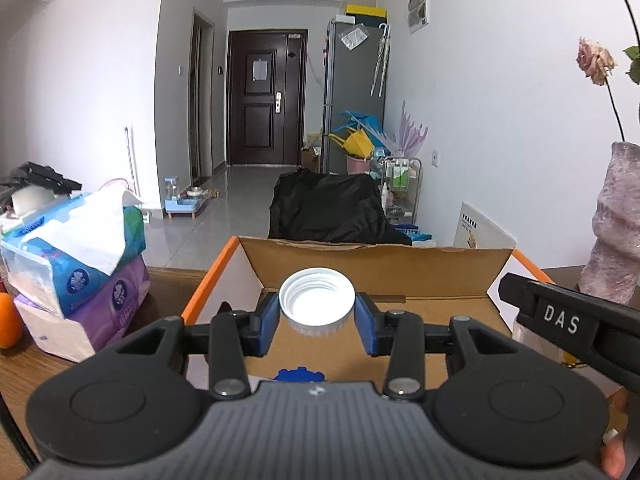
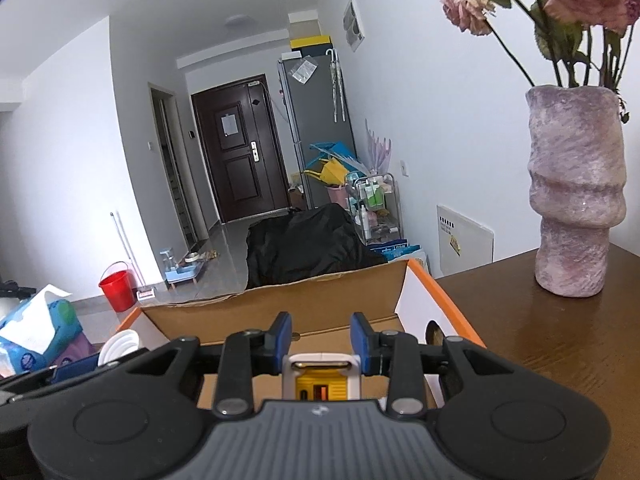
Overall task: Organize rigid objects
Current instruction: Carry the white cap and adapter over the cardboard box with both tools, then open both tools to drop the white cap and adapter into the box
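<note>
Cardboard box [image 1: 372, 268] is one; above it the left gripper [image 1: 317, 318] clenches one white cap [image 1: 317, 305], the right gripper [image 2: 320, 342] grasps one yellow-white tool [image 2: 320, 376].

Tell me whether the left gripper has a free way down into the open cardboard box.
Probably yes: the left gripper, clamping the white plastic cap, hangs above the open cardboard box, with nothing seen beneath it.

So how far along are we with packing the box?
Already in the cardboard box: a blue object, only partly visible. In hand: the left gripper holds a white cap above the box; the right gripper holds a white-and-yellow device over it. Left: release both. Other remaining items can't be seen.
</note>
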Motion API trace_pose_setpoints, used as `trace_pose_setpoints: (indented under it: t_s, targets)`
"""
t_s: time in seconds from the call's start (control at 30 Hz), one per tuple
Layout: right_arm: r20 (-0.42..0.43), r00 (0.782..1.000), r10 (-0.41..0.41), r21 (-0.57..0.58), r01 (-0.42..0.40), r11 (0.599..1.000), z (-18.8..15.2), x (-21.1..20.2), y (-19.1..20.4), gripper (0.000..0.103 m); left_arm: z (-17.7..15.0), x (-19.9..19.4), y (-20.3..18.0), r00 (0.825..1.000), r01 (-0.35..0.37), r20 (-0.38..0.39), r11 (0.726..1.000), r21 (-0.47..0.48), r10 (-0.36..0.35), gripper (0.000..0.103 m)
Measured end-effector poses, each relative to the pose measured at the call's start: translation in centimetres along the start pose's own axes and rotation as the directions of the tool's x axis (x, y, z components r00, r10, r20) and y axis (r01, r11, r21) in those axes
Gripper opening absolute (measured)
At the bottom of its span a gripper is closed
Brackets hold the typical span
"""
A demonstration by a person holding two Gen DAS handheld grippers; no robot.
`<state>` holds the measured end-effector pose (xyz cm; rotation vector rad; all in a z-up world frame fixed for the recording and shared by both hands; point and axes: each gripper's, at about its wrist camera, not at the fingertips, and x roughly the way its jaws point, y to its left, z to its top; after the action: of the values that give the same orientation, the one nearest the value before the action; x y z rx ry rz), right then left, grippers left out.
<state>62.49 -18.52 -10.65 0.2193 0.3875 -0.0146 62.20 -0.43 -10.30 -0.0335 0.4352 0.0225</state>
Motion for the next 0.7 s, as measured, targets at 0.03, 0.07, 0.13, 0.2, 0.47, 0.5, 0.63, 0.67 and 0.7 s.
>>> trace_pose_setpoints:
  t_s: [0.03, 0.07, 0.13, 0.2, 0.47, 0.5, 0.63, 0.67, 0.7]
  targets:
    - [-0.006, 1.0, -0.003, -0.006, 0.003, 1.0, 0.0, 0.3, 0.1, 0.031, 0.0, 0.1, 0.1, 1.0, 0.001, -0.006, 1.0, 0.001, -0.001, 0.041]
    - [-0.013, 1.0, -0.008, -0.011, 0.007, 1.0, 0.0, 0.6, 0.2, 0.031, 0.0, 0.3, 0.1, 1.0, 0.0, -0.011, 1.0, 0.005, 0.0, 0.041]
    - [-0.029, 1.0, -0.008, -0.011, 0.008, 1.0, 0.2, 1.3, 0.2, 0.031, 0.1, 0.5, 0.2, 1.0, 0.001, -0.013, 1.0, 0.007, 0.0, 0.041]
    - [-0.035, 0.999, -0.011, -0.014, 0.01, 1.0, 0.2, 1.9, 0.2, 0.031, 0.1, 0.8, 0.3, 1.0, -0.003, -0.014, 1.0, 0.009, 0.003, 0.041]
    - [-0.065, 0.998, -0.021, -0.049, 0.018, 0.999, 0.2, 3.1, 0.4, 0.032, 0.1, 2.0, 0.3, 0.999, -0.02, -0.039, 1.0, 0.013, 0.02, 0.051]
    - [-0.066, 0.997, -0.025, -0.051, 0.022, 0.998, 0.3, 3.0, 0.5, 0.033, 0.1, 2.1, 0.5, 0.999, -0.017, -0.044, 1.0, 0.002, 0.017, 0.06]
    - [-0.059, 0.997, -0.046, -0.061, 0.042, 0.997, 0.7, 2.3, 0.5, 0.081, 0.2, 1.6, 0.9, 0.999, -0.027, -0.021, 0.999, -0.017, 0.027, 0.085]
    - [-0.046, 0.997, -0.063, -0.061, 0.06, 0.996, 0.8, 2.1, 0.5, 0.085, 0.3, 1.5, 0.9, 0.999, -0.032, -0.017, 0.999, -0.015, 0.031, 0.089]
    - [-0.039, 0.997, -0.072, -0.06, 0.07, 0.996, 1.0, 1.9, 0.4, 0.087, 0.3, 1.3, 0.9, 0.999, -0.04, -0.013, 0.999, -0.016, 0.039, 0.093]
